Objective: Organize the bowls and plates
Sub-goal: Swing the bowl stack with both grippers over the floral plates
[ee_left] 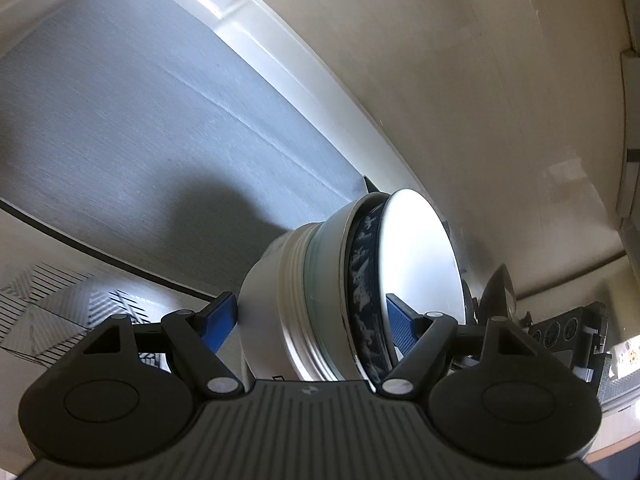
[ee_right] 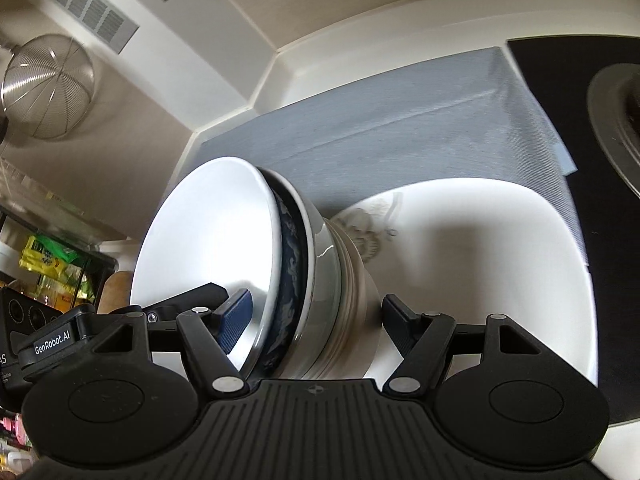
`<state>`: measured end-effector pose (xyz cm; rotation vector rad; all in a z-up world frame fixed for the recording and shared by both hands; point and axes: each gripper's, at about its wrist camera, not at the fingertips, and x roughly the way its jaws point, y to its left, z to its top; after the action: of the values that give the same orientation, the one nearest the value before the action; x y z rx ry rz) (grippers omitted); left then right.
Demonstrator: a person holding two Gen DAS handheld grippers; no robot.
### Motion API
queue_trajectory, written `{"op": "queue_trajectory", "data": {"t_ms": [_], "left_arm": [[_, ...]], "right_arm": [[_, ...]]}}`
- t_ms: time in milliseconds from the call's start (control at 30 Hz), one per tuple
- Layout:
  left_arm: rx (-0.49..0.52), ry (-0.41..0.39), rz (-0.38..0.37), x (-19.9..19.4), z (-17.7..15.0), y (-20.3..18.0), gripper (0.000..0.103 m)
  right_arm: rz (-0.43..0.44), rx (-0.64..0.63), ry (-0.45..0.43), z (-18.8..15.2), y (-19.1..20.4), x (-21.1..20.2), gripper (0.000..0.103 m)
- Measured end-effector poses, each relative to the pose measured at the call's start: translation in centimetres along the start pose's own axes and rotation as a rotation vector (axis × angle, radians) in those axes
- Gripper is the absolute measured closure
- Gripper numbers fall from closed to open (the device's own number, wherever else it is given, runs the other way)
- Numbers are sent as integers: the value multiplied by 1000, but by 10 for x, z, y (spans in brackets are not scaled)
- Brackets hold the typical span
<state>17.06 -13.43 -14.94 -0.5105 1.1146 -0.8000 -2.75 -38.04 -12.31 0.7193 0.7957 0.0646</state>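
Observation:
A nested stack of bowls (ee_left: 352, 292), white ones with a blue-patterned bowl between them, sits between the fingers of my left gripper (ee_left: 308, 320). The fingers span the whole stack, one at its base, one inside the top white bowl. In the right wrist view the same stack (ee_right: 280, 280) sits between the fingers of my right gripper (ee_right: 316, 322), above a large white square plate (ee_right: 480, 264) with a faint grey print. Each gripper grips the stack from an opposite side. The other gripper's body shows at each view's edge.
A grey placemat (ee_right: 400, 136) lies on the white counter behind the plate. A black cooktop (ee_right: 600, 208) with a burner is at the right. A metal strainer (ee_right: 48, 88) hangs on the wall at left. Shelves with packets (ee_right: 52, 264) are at far left.

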Motion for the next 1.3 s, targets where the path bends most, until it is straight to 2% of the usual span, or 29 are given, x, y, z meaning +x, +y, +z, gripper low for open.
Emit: {"op": "queue_trajectory", "data": {"t_ms": [500, 600, 933, 1300], "left_arm": [[41, 52, 0, 41, 9, 9, 21], [50, 56, 2, 38, 7, 14, 21], [93, 48, 12, 33, -9, -16, 21], [116, 49, 6, 37, -16, -27, 21]], "right_arm": [[-12, 56, 6, -4, -30, -5, 30], [-11, 67, 8, -6, -33, -6, 30], [4, 86, 5, -8, -38, -5, 30], [9, 88, -11, -11, -43, -12, 30]]}}
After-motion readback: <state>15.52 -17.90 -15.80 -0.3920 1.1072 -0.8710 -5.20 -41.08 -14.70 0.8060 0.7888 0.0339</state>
